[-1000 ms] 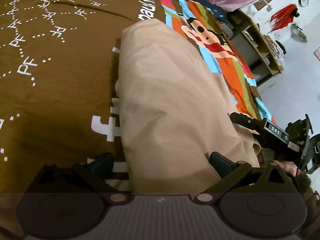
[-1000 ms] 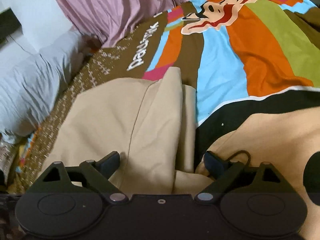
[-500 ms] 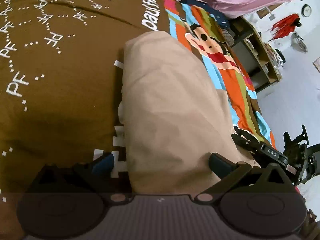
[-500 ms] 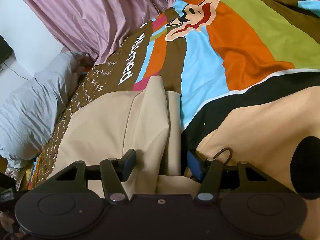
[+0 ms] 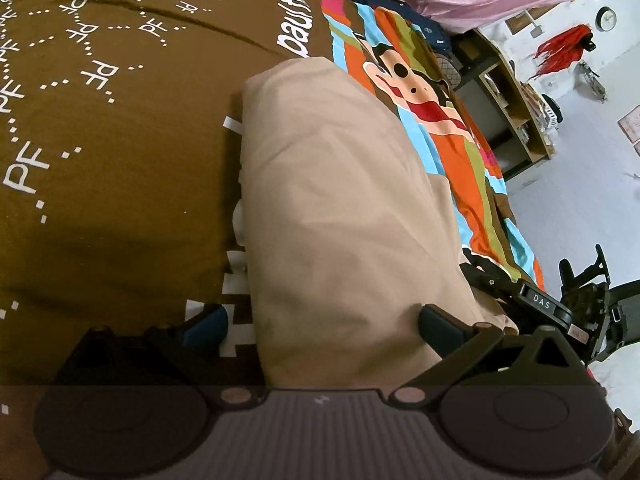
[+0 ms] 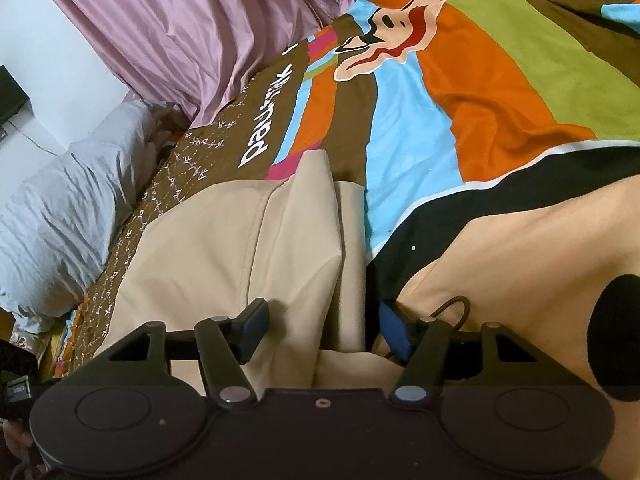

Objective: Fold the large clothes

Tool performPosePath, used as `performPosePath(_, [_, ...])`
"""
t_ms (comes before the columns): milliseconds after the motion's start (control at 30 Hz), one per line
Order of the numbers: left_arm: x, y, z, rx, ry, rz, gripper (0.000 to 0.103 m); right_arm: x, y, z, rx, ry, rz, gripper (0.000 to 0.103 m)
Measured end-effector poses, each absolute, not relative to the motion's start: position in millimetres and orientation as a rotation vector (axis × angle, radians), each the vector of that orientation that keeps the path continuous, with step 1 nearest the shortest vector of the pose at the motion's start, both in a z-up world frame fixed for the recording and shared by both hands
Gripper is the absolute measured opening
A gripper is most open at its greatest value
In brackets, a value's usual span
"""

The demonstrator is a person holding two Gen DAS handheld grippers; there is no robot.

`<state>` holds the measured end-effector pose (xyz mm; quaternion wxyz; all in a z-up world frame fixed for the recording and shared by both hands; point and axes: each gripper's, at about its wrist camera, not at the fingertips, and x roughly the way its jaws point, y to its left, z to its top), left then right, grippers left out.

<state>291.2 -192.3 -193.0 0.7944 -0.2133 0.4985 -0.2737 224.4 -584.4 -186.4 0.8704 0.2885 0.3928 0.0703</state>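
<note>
A beige garment (image 5: 340,208) lies folded into a long strip on the bedspread. My left gripper (image 5: 322,324) is open at the strip's near end. Its left finger (image 5: 208,326) rests on the brown cover beside the cloth, and its right finger (image 5: 436,324) lies on top of the cloth. In the right wrist view the beige garment (image 6: 224,248) shows a raised fold along its right edge. My right gripper (image 6: 324,330) straddles that fold and its jaws are opening. The left pad (image 6: 256,324) touches the cloth, while the blue right pad (image 6: 394,332) stands just off its edge.
The bedspread (image 5: 100,184) is brown with white lettering on one side and has a striped cartoon print (image 6: 500,80) on the other. A mauve sheet (image 6: 200,28) and a grey pillow (image 6: 68,208) lie at the head. A wooden shelf (image 5: 508,112) stands beyond the bed. A thin dark cord (image 6: 452,306) lies by the right pad.
The right jaws narrowed from wide apart to close around the garment's fold, then eased slightly. The left gripper slid a little along the garment's near end and stayed open.
</note>
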Motion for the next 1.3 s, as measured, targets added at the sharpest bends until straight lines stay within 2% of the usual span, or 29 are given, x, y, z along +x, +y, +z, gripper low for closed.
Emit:
performPosePath(167, [291,-191,-194,-0.455,1.074,-0.588,0.103,225,-583,-186,0.601,0.818,0.165,0.072])
performPosePath(400, [297,-203,-188,-0.401,1.131,-0.594,0.102,227,-581,-186,0.575,0.823,0.161,0.071])
performPosePath(433, [299,-207,-185,-0.385,1.148,-0.603,0.098,227,-581,-186,0.574,0.825,0.160,0.071])
performPosePath(467, [299,-211,-182,-0.382,1.150,-0.620,0.085,227,-580,-186,0.575,0.827,0.157,0.070])
performPosePath(533, [300,-219,-171,-0.334,1.156,-0.611,0.080,228,-580,-184,0.572,0.840,0.137,0.061])
performPosePath(600, [301,-222,-165,-0.302,1.162,-0.605,0.073,230,-580,-182,0.576,0.861,0.112,0.038])
performPosePath(667, [299,-221,-160,-0.296,1.154,-0.603,0.066,229,-581,-179,0.623,0.880,0.090,0.032])
performPosePath(800, [292,-216,-143,-0.293,1.100,-0.617,0.055,221,-577,-167,0.697,0.854,0.075,0.008])
performPosePath(900, [286,-213,-127,-0.261,1.055,-0.639,0.052,213,-568,-141,0.740,0.782,0.129,0.004])
performPosePath(1100, [299,-171,-87,-0.224,0.943,-0.624,0.052,224,-520,-90,0.664,0.715,0.220,0.003])
performPosePath(1300, [338,-115,-67,-0.156,0.917,-0.575,0.053,268,-470,-72,0.687,0.641,0.276,0.003])
